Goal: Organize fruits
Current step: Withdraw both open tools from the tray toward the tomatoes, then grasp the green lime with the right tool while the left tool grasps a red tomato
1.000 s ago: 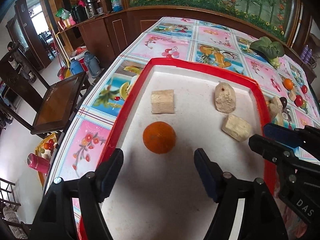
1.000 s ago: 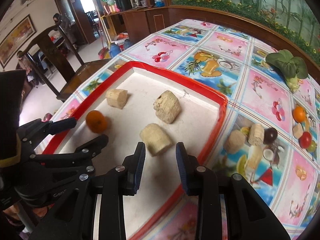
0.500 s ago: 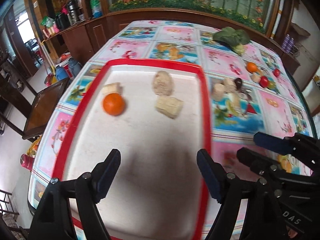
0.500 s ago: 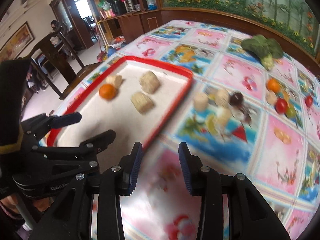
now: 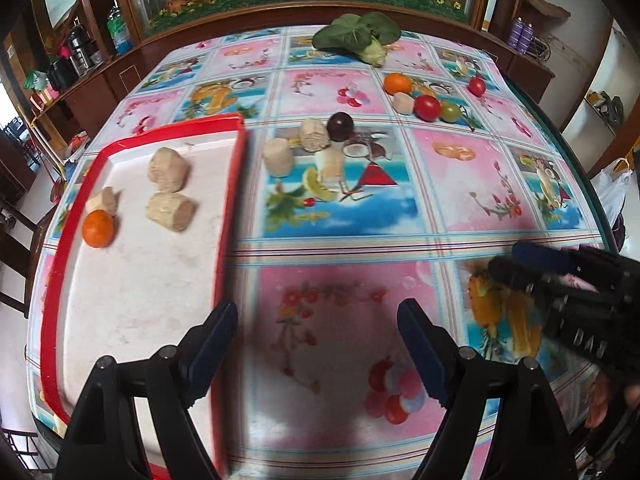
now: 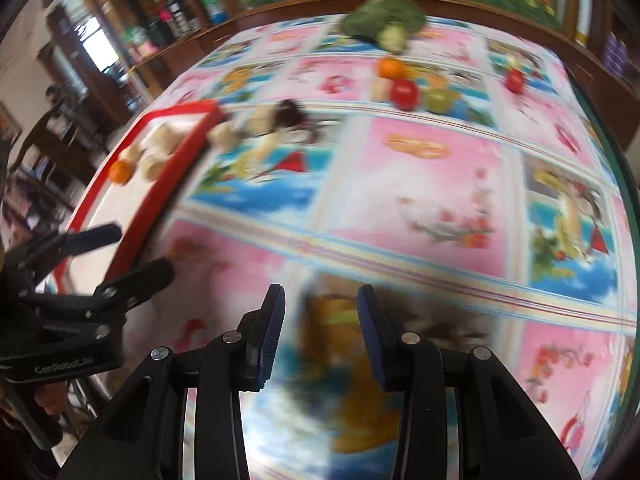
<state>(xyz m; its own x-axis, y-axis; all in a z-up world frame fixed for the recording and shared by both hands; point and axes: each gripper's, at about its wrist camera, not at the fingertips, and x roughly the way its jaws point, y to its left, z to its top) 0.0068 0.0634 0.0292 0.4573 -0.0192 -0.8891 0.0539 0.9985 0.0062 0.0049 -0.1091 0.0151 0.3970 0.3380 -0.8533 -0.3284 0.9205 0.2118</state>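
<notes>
Through the left camera, the left gripper (image 5: 316, 344) hangs released and empty, its blue-padded jaws set wide apart, one over the near right rim of the red tray (image 5: 224, 216) and the other out over the glossy printed tablecloth (image 5: 340, 320). Inside the tray, toward its far left corner, sit a smooth orange (image 5: 98, 228) and three rough, pale stubby chunks (image 5: 170, 211); the orange touches the leftmost chunk. Just right of the tray's far corner lie more pale chunks (image 5: 278, 157) and a dark round fruit (image 5: 340, 127), and farther right again a second orange (image 5: 397, 83), red tomatoes (image 5: 427, 107) and a green one (image 5: 451, 111), with a leafy green vegetable (image 5: 356, 36) well beyond. To my eye the risks are plain: the round fruits could roll on the slick cloth if a jaw nudges them, and the tight cluster beside the tray invites pinching two pieces at once. Through the right camera everything is smeared, so aim is doubtful. The right gripper (image 6: 321, 326) is likewise released and carries nothing, its ribbed blue pads parted moderately over the cloth, well right of the tray (image 6: 160, 200). The left tool's black fingers (image 6: 132, 276) sit at the tray's right rim, near enough that a hasty sweep might knock the two tools together or catch the raised plastic lip.
</notes>
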